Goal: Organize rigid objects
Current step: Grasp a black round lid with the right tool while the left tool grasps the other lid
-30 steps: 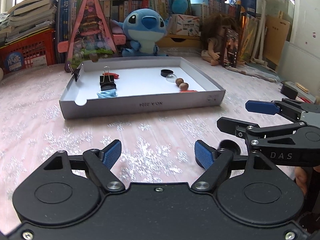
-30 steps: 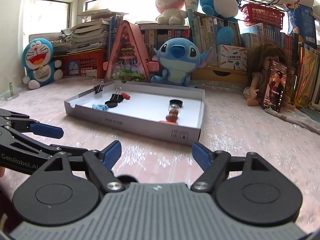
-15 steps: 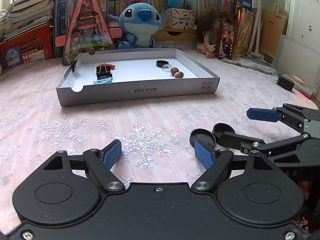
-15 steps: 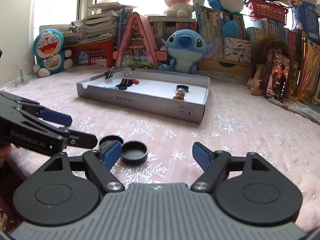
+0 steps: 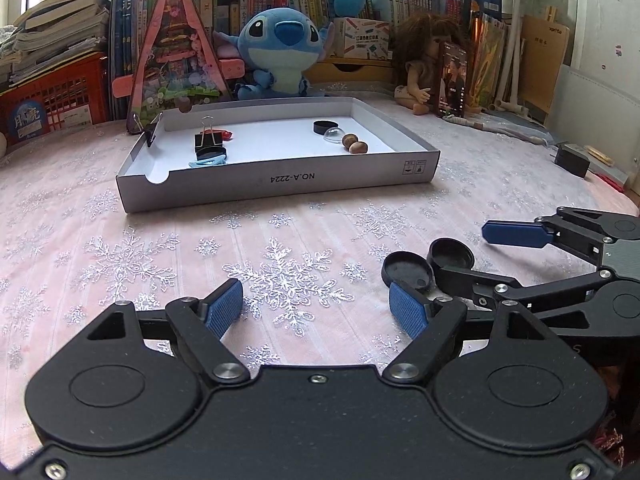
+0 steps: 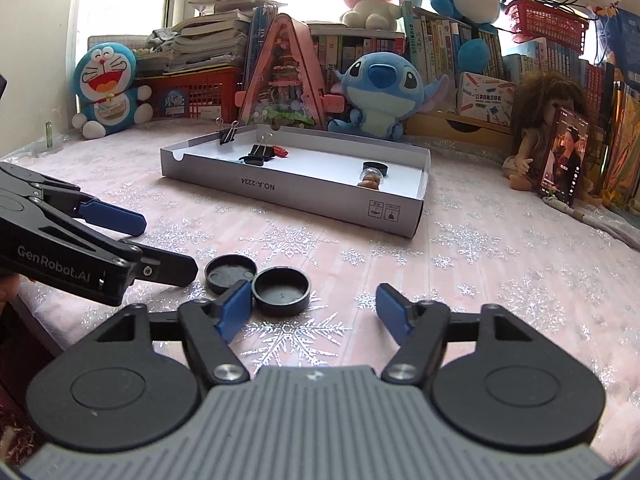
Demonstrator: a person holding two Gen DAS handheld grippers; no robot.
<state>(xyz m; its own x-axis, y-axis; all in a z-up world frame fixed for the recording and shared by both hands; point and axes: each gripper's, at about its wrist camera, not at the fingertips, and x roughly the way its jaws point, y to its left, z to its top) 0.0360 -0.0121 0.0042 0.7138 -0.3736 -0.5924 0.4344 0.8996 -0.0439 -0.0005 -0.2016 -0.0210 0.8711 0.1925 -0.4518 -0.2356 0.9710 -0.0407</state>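
We see a pink tablecloth (image 6: 500,272) patterned with silver snowflakes, and on it a shallow grey cardboard tray (image 6: 304,196) with small things already in it: binder clips (image 5: 208,142), a black cap, a clear dome and two brown nuts (image 5: 354,144).

Well short of the tray, two black round caps (image 6: 282,290) lie hollow side up, touching or nearly touching each other. We judge the step in hand to be picking up one of them.

The right gripper (image 6: 314,312) sits low over the nearer cap, its jaws closing. That cap lies between the blue pads, just beside the left one, with the right pad still clear of it, so nothing is gripped yet. The next move calls for centring on that cap alone, without nudging its neighbour, then carrying it to the tray.

The left gripper (image 5: 316,312) hangs with fingers spread and empty over bare cloth.

In the left view the right gripper's finger covers part of the nearer cap. We cannot tell whether the caps overlap.
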